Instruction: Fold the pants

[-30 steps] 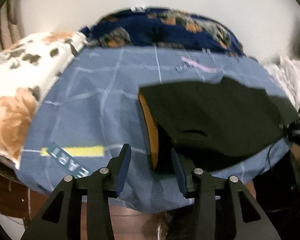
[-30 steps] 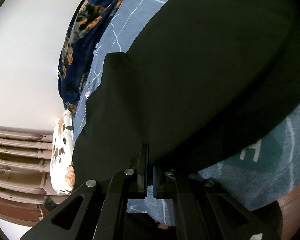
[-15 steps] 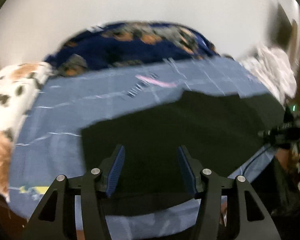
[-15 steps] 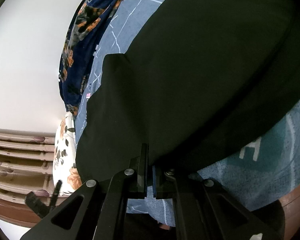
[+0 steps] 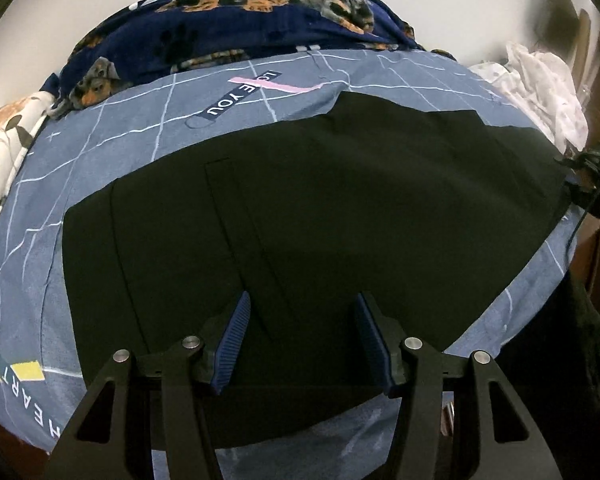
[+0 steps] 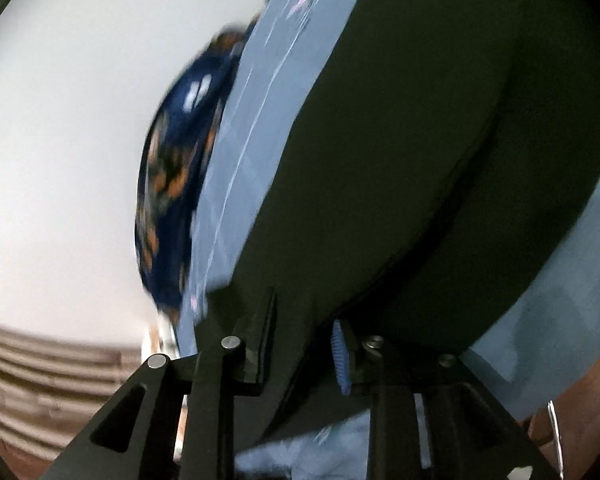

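Black pants laid flat on the blue bedsheet, both grippers released.

We find the pants [image 5: 320, 216] spread across the bedsheet [image 5: 112, 128]. Our left gripper [image 5: 302, 340] stands wide apart above the cloth. Our right gripper [image 6: 304, 344] appears parted too, though that view is blurred.

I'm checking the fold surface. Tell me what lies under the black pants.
The black pants lie flat on a blue grid-pattern bedsheet, which shows around their edges. Whatever sits directly beneath the fabric is covered, so I cannot see it.
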Tool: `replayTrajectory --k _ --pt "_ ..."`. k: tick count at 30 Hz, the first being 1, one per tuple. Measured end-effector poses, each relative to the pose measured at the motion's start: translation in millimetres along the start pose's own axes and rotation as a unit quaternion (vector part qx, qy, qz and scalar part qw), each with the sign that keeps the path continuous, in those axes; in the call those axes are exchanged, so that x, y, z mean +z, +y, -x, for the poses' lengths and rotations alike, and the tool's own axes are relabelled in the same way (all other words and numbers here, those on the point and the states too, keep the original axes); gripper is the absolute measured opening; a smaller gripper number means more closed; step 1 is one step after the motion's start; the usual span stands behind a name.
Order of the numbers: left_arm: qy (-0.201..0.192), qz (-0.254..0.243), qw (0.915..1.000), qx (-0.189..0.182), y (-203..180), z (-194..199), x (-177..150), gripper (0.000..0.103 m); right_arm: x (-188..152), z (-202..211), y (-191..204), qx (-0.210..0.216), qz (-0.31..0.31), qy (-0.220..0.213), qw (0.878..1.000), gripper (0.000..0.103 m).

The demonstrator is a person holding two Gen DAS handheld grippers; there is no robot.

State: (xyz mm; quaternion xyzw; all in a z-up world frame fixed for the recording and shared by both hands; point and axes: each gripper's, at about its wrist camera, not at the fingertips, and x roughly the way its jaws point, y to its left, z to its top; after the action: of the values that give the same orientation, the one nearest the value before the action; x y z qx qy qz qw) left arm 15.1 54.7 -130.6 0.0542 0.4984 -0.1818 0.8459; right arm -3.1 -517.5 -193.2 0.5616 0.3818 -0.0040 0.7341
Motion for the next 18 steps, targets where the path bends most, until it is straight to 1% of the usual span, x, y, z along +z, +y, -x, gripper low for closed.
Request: replayTrajectory --k 1,2,3,4,5,8,9,10,11,14,16,18 --pt "0.000 0.001 1.0000 0.000 -0.3 -0.1 0.2 0.055 13.5 5.7 -9.7 0.008 -0.015 -0.014 1.000 0.026" --pt "0.000 0.004 1.0000 -0.002 0.7 -0.1 -0.3 0.055 30.8 10.7 -23.0 0.024 -0.034 -0.026 0.999 0.024" --pt "0.000 0.005 1.0000 -0.002 1.2 -1.2 -0.2 0.055 40.3 13.9 -30.8 0.030 -0.047 -0.033 0.998 0.023" --pt "0.000 0.005 1.0000 -0.002 1.8 -1.2 0.1 0.055 50.6 17.5 -38.1 0.041 -0.061 -0.044 0.996 0.020" --pt "0.001 0.004 1.0000 -0.001 2.6 -1.2 0.0 0.055 61.0 20.3 -44.3 0.058 -0.072 -0.052 0.994 0.020" --pt "0.001 0.004 1.0000 0.000 3.5 -0.7 0.7 0.055 83.4 25.0 -48.9 0.070 -0.076 -0.070 0.992 0.020" --pt "0.000 0.003 1.0000 0.000 3.6 -0.7 0.7 0.055 87.6 24.7 -47.7 0.065 -0.069 -0.072 0.993 0.018" --pt "0.000 0.002 1.0000 0.000 3.8 -0.9 0.9 0.056 90.0 25.7 -44.9 0.054 -0.060 -0.077 0.994 0.006" --pt "-0.002 0.000 1.0000 0.001 4.1 -1.1 0.9 0.056 92.8 28.4 -42.8 0.042 -0.052 -0.085 0.994 0.005" --pt "-0.003 0.003 1.0000 -0.003 7.4 -1.4 1.8 0.056 94.7 41.2 -41.2 0.036 -0.033 -0.099 0.994 0.004" --pt "-0.003 0.007 0.9999 -0.012 7.7 -1.2 1.4 0.056 89.5 52.9 -39.6 0.029 -0.019 -0.111 0.993 0.004" --pt "-0.003 0.010 0.9998 -0.016 9.5 -0.8 1.1 0.056 83.0 66.3 -47.9 0.024 -0.023 -0.119 0.992 0.004"
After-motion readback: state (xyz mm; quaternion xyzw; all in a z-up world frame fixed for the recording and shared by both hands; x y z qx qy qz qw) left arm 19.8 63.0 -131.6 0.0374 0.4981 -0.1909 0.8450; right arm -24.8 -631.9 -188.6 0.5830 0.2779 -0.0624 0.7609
